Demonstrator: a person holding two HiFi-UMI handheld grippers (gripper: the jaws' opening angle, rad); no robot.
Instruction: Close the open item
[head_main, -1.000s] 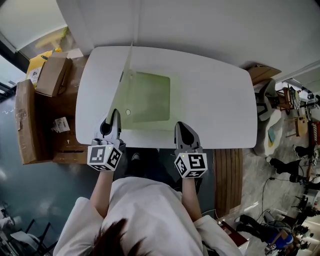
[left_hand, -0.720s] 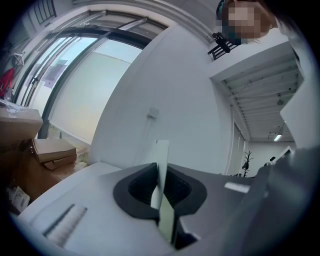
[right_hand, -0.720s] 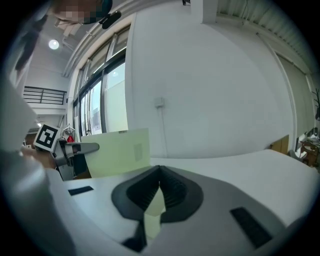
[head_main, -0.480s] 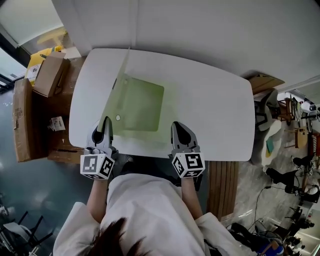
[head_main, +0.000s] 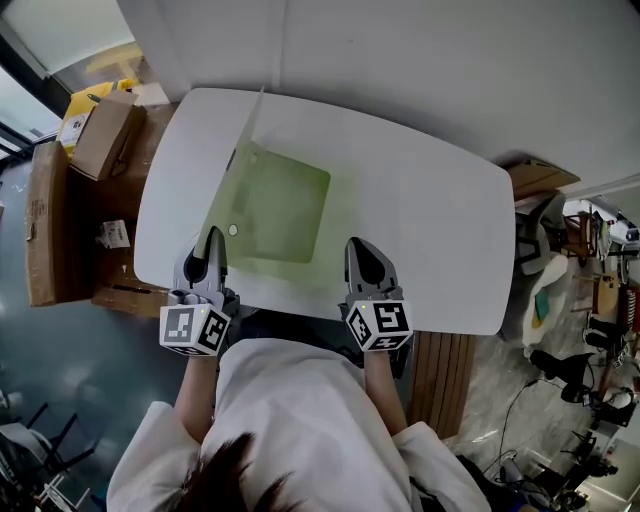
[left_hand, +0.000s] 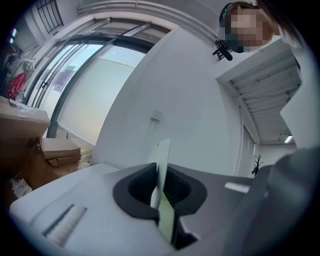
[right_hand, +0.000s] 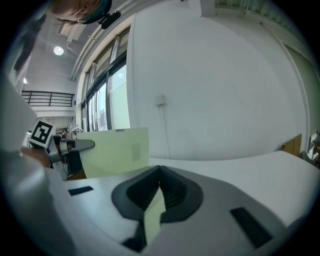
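White table (head_main: 430, 230) with rounded corners, pushed against plain white wall (head_main: 420, 60). Small wall plate (right_hand: 160, 100) partway up that wall. Tall windows (left_hand: 95, 95) with dark frames off to the left side. Dark grey floor (head_main: 60, 380) left of table. Stacked cardboard boxes (head_main: 100, 150) and a yellow box (head_main: 82, 108) just beside the table's left end. Wooden slatted panel (head_main: 450, 360) below the near right corner. Cluttered gear on the floor far right, too small to sort out.

Pale green folder (head_main: 285, 215) on the table's left half, open: bottom sheet flat on the surface, cover raised upright along the left side.

Left gripper (head_main: 212, 245) at the near left table edge, jaws pressed together on the near edge of the raised cover. Sheet seen edge-on, running up between the pads in the left gripper view.

Right gripper (head_main: 362, 250) over the near table edge, right of the folder and apart from it. Jaws together; thin pale green sliver in the seam, cannot tell what.

Black-and-white square markers on both gripper cubes (head_main: 194, 328). White labels on the boxes, print too small to read.
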